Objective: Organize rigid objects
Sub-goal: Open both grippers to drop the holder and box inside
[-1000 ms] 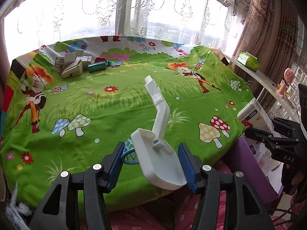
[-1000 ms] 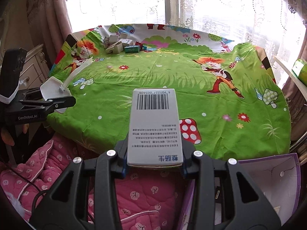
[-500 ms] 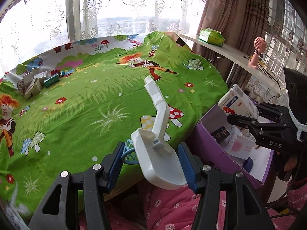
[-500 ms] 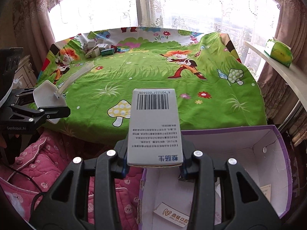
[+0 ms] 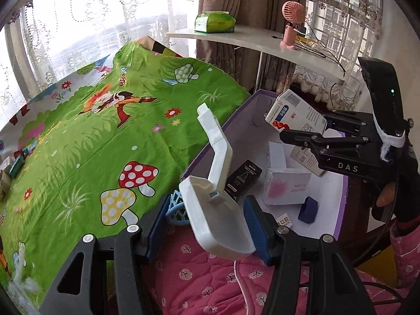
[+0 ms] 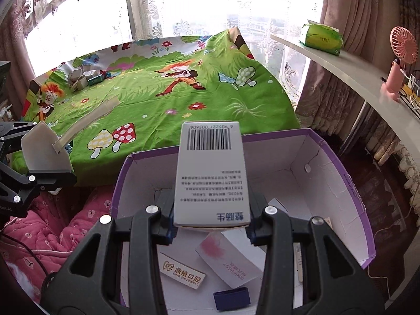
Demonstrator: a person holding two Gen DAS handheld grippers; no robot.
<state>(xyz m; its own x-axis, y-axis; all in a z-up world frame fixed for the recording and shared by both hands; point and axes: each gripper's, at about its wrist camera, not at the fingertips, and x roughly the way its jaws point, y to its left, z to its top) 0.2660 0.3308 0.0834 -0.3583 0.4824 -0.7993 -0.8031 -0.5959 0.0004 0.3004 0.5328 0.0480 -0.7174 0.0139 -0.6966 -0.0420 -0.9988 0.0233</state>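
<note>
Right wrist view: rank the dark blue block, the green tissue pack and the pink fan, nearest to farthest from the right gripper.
1. Dark blue block, in the purple box just below the right gripper.
2 and 3. Green tissue pack and pink fan, both on the white shelf at upper right; too close to call.

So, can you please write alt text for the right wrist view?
The right hand-held gripper holds a white barcoded box above an open purple carton containing small packages. Behind lies a green cartoon cloth; at left, the left hand-held gripper holds a white scoop.
</note>
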